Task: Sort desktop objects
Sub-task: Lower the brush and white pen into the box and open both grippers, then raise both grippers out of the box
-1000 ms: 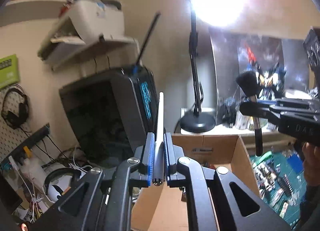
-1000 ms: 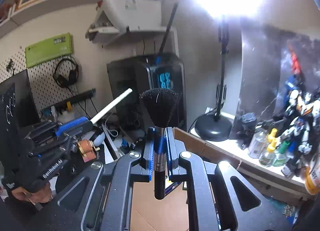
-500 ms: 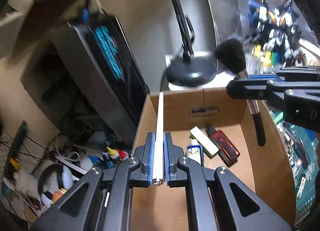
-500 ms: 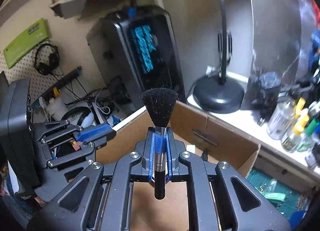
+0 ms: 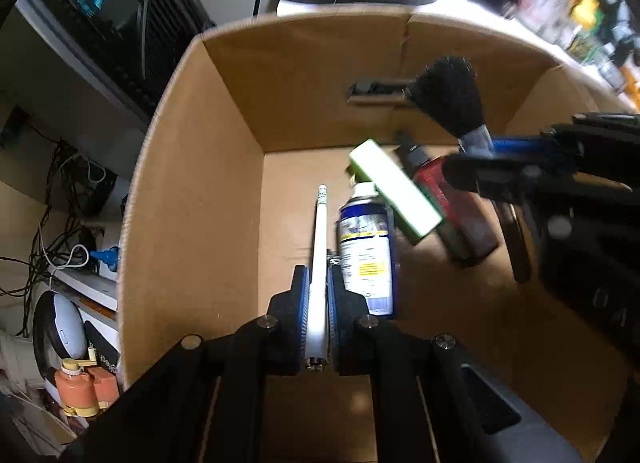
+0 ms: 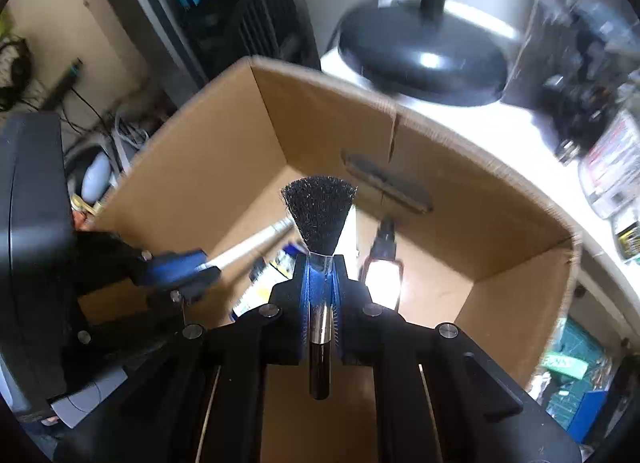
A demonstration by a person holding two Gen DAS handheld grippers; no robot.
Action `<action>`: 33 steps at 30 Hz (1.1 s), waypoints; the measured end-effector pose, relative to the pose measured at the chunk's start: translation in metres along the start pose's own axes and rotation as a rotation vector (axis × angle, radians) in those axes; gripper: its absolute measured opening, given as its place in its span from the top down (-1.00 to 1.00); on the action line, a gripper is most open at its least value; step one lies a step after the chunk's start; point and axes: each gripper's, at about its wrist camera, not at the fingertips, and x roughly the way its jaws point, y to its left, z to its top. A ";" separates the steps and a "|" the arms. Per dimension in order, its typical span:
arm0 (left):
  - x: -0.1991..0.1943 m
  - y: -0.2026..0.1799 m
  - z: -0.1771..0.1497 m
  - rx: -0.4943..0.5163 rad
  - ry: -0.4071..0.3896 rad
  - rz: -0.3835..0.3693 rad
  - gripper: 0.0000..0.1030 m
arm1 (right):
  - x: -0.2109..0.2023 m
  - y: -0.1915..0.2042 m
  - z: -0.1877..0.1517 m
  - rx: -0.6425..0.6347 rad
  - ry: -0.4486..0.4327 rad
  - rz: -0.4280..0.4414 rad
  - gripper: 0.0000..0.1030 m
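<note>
The left hand-held gripper (image 5: pixel 317 303) is clamped on a thin white stick (image 5: pixel 319 263), its blue pads pressed against both sides, and points steeply down into an open cardboard box (image 5: pixel 192 203). The right hand-held gripper (image 6: pixel 320 295) is closed tight around the metal ferrule of a black-bristled brush (image 6: pixel 319 215), also aimed down into the box near its right wall. On the box floor, toward the far wall, lie 3 things close together: a blue spray can (image 5: pixel 366 247), a green-and-white block (image 5: pixel 394 189) resting partly over it, and a dark red bottle (image 5: pixel 456 207) just right of the block. A black lamp base (image 6: pixel 420 59) stands beyond the far edge of the box.
</note>
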 end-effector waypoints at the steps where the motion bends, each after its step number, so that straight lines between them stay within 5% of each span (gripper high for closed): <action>1: 0.003 0.001 0.000 -0.006 0.009 -0.006 0.82 | 0.005 0.000 0.000 0.001 0.019 0.000 0.81; 10: 0.006 0.002 -0.007 -0.026 0.053 -0.007 0.80 | 0.015 -0.007 -0.004 0.011 0.070 0.010 0.73; 12: 0.000 -0.001 -0.009 -0.019 0.054 0.007 0.66 | 0.006 -0.014 -0.008 0.034 0.049 0.041 0.69; 14: -0.009 -0.006 -0.014 -0.003 0.040 0.021 0.27 | -0.003 -0.018 -0.011 0.041 0.030 0.054 0.60; 16: -0.021 -0.011 -0.018 0.008 0.007 0.006 0.21 | -0.017 -0.019 -0.017 0.052 -0.003 0.063 0.42; 24: -0.113 -0.019 -0.048 -0.073 -0.221 -0.042 0.14 | -0.114 -0.022 -0.038 0.043 -0.220 0.152 0.11; 30: -0.186 -0.032 -0.063 -0.067 -0.436 -0.039 0.13 | -0.191 -0.011 -0.074 -0.004 -0.363 0.131 0.02; 33: -0.221 -0.047 -0.087 -0.043 -0.548 -0.019 -0.08 | -0.222 -0.006 -0.096 -0.023 -0.432 0.122 -0.08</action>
